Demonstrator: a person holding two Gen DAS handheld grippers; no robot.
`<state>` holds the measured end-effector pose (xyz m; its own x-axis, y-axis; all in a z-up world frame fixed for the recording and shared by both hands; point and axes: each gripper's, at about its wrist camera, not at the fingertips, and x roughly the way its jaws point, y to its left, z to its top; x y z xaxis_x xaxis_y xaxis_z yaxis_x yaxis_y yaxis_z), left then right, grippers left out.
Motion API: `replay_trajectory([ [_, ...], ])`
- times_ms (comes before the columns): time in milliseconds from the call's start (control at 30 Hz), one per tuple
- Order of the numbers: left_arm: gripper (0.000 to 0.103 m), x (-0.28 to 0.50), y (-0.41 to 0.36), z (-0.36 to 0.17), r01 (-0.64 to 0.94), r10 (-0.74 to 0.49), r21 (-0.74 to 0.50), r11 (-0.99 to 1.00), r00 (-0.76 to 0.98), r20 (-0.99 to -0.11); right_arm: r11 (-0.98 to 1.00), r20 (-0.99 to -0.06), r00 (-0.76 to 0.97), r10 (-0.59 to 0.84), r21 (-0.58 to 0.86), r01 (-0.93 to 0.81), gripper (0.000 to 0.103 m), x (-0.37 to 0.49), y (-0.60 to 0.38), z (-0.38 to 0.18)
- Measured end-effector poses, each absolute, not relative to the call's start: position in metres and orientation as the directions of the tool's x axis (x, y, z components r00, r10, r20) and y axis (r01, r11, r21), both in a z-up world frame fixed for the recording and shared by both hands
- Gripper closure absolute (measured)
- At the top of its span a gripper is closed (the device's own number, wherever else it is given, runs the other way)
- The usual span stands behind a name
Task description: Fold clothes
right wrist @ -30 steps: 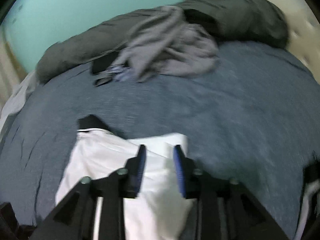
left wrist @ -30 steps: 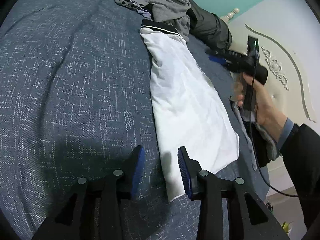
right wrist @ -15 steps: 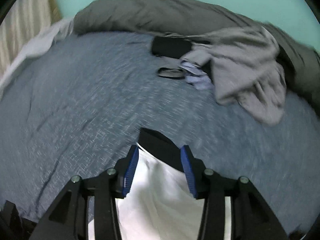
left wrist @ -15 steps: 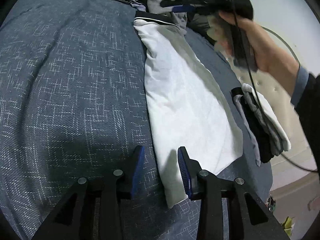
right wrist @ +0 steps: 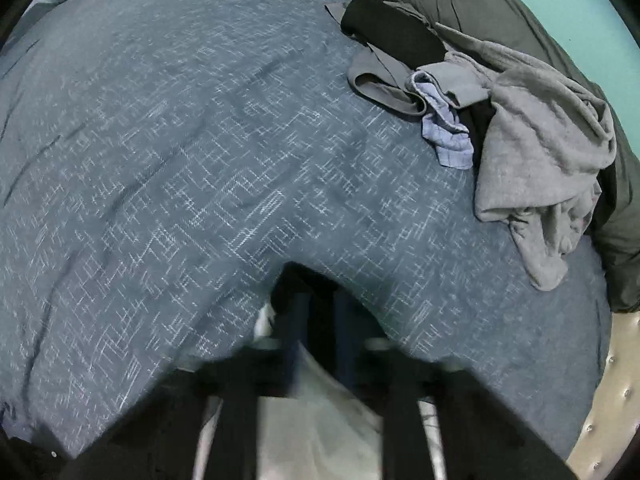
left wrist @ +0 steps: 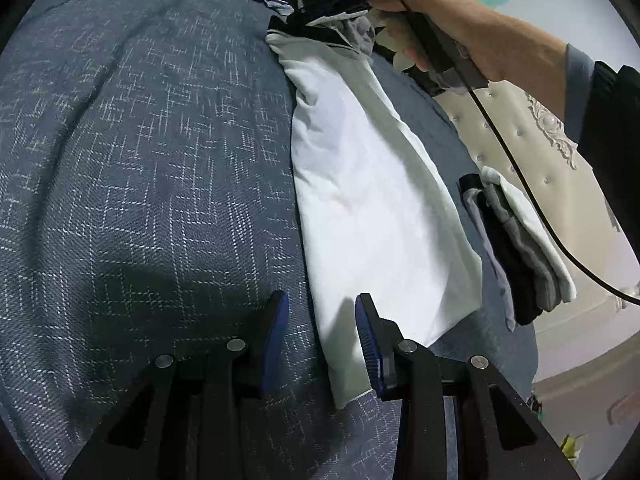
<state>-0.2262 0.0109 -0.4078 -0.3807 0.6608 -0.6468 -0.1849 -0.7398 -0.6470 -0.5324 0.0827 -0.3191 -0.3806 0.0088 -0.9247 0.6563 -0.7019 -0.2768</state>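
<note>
The right hand-held gripper (right wrist: pixel 318 316) had just clamped the white shirt's (left wrist: pixel 372 208) black collar (left wrist: pixel 308 30) — fold ready; the left hand-held gripper (left wrist: pixel 320 336) hovered open.

The left wrist view looks steeply down along a long folded white garment (left wrist: pixel 376 208) toward twelve o'clock, close above the blue woven bedspread (left wrist: pixel 140 160). The right wrist view sits nearer its black-collared far end, sharing the crumpled grey clothes pile (right wrist: pixel 536 148).
</note>
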Motion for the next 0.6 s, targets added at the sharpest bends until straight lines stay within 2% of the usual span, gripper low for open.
replay_trajectory([
  [433,0.065,-0.223,0.005,-0.410,-0.182,0.672,-0.661,-0.728,-0.380,-0.636,-0.785,-0.809,-0.587,0.018,-0.375,0.493,0.103,-0.551,0.102,-0.288],
  [567,0.065,-0.224,0.003,-0.409,-0.180,0.679,-0.670,-0.720,-0.380,-0.628,-0.798,-0.876,-0.474,-0.086,-0.225,0.560,0.103,-0.558,0.094,-0.302],
  [600,0.065,-0.224,0.002,-0.409,-0.180,0.680,-0.671,-0.720,-0.380,-0.627,-0.791,-0.878,-0.471,-0.082,-0.231,0.567,0.103,-0.556,0.090,-0.303],
])
